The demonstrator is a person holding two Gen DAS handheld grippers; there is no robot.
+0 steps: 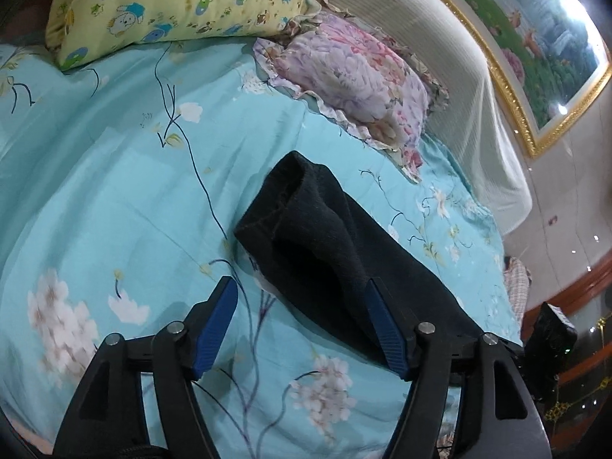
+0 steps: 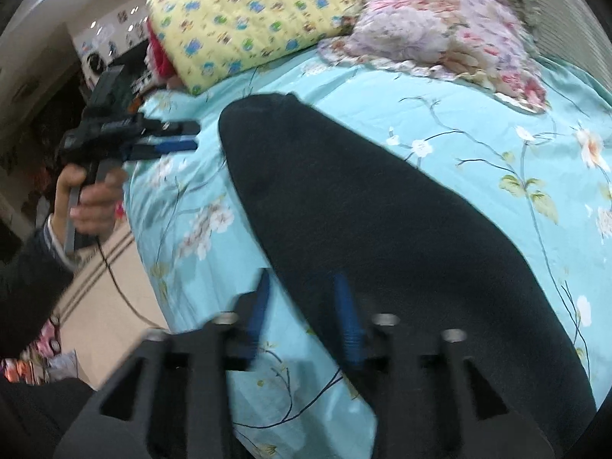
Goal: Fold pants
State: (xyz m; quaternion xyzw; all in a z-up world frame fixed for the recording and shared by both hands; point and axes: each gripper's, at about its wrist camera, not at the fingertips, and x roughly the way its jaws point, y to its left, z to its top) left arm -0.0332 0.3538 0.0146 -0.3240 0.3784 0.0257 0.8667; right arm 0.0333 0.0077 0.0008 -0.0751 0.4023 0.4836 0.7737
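Pants [image 2: 375, 206]: black, folded into 1 long strip, lying flat on the bed [image 1: 114, 199]; in the right wrist view the strip runs from 11 o'clock to 5 o'clock, its rounded end toward the pillows.

Left gripper [image 1: 302, 287]: fingers spread wide, nothing pinched; the hem end of the pants lies between and beyond them, and the right-hand finger [image 1: 382, 321] sits over the cloth's edge. Seen from the right wrist, it hangs at 9 o'clock, clear of the pants, held by a hand [image 2: 90, 199] in a dark sleeve.

Right gripper [image 2: 302, 283]: fingers partly spread, blurred; the edge of the pants lies between them, no pinch visible.

Bed: turquoise floral sheet.

Pillows, 2, at 12 o'clock: 1 yellow cartoon-print [image 1: 179, 4], 1 pink floral [image 1: 355, 80], side by side.

Picture [image 1: 543, 38]: gold-framed, on the wall at 2 o'clock in the left wrist view.
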